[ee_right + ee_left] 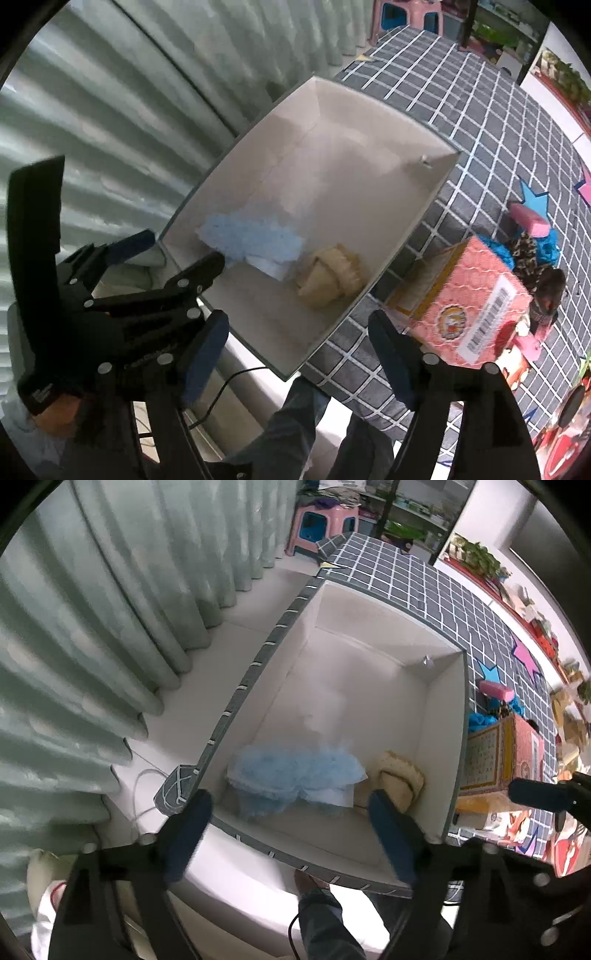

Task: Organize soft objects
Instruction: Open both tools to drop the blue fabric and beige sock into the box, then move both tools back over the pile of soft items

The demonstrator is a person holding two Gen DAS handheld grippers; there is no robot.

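White box [369, 672]: blue frilly cloth [295, 775], beige slipper [397, 779] at near end; left gripper [291, 834], right gripper [299, 350] wide open, empty

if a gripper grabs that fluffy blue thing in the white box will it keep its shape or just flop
The fluffy blue thing will probably flop: it lies in a loose, crumpled heap with frilly edges in the white box. It looks light, so it may drag when pushed. A pinch might catch only one layer, leaving the rest hanging.
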